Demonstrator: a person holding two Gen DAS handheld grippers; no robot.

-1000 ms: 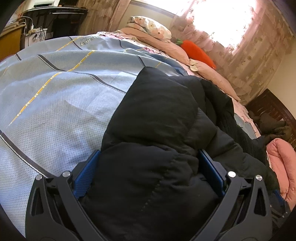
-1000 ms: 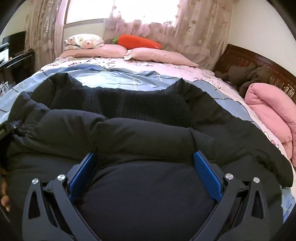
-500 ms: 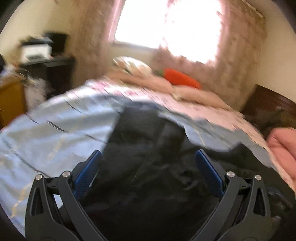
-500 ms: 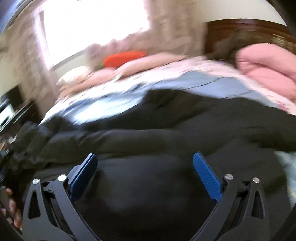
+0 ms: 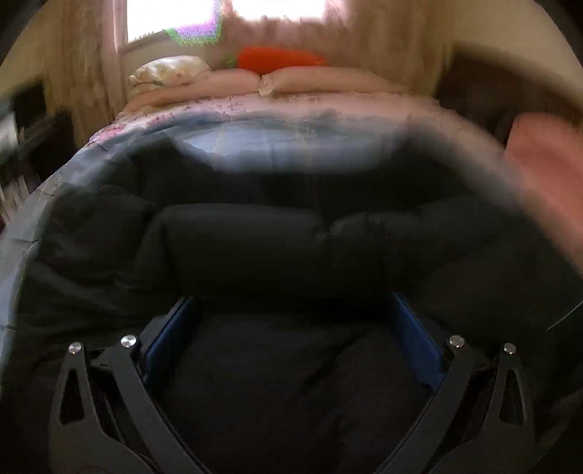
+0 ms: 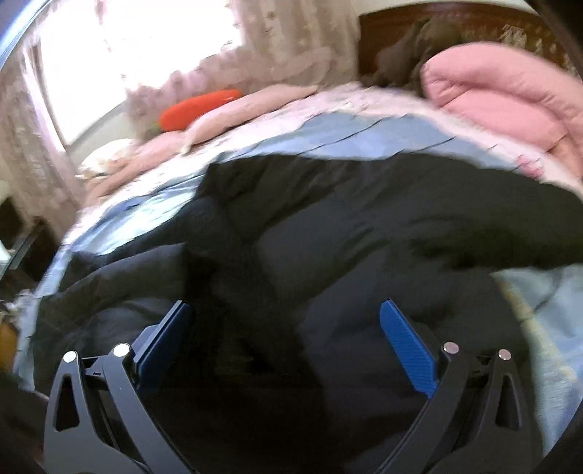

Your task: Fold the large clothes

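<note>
Sunlit curtains hang behind the bed (image 5: 255,138) in the left wrist view, which is blurred by motion. Pink pillows (image 5: 320,78) and an orange carrot-shaped cushion (image 5: 277,60) lie at the far end, well ahead of the left tool (image 5: 291,310). A pink quilt (image 5: 543,160) shows far to its right. The black padded coat (image 5: 255,240) spreads over the blue bedsheet directly ahead of the tool and fills the space between its blue fingers (image 5: 171,335), which stand wide apart. Dark fabric lies between them, but whether they press on it cannot be told.

From the right wrist view, tilted and also blurred, the same coat (image 6: 364,226) lies across the blue bedsheet (image 6: 364,142), beneath and ahead of the right tool (image 6: 284,313). Its fingers (image 6: 404,339) are spread wide with coat fabric under the gap. Beyond the coat, far left of the tool, sits the carrot cushion (image 6: 196,109); to the far right the pink quilt (image 6: 510,94) is heaped before a dark wooden headboard (image 6: 473,25).
</note>
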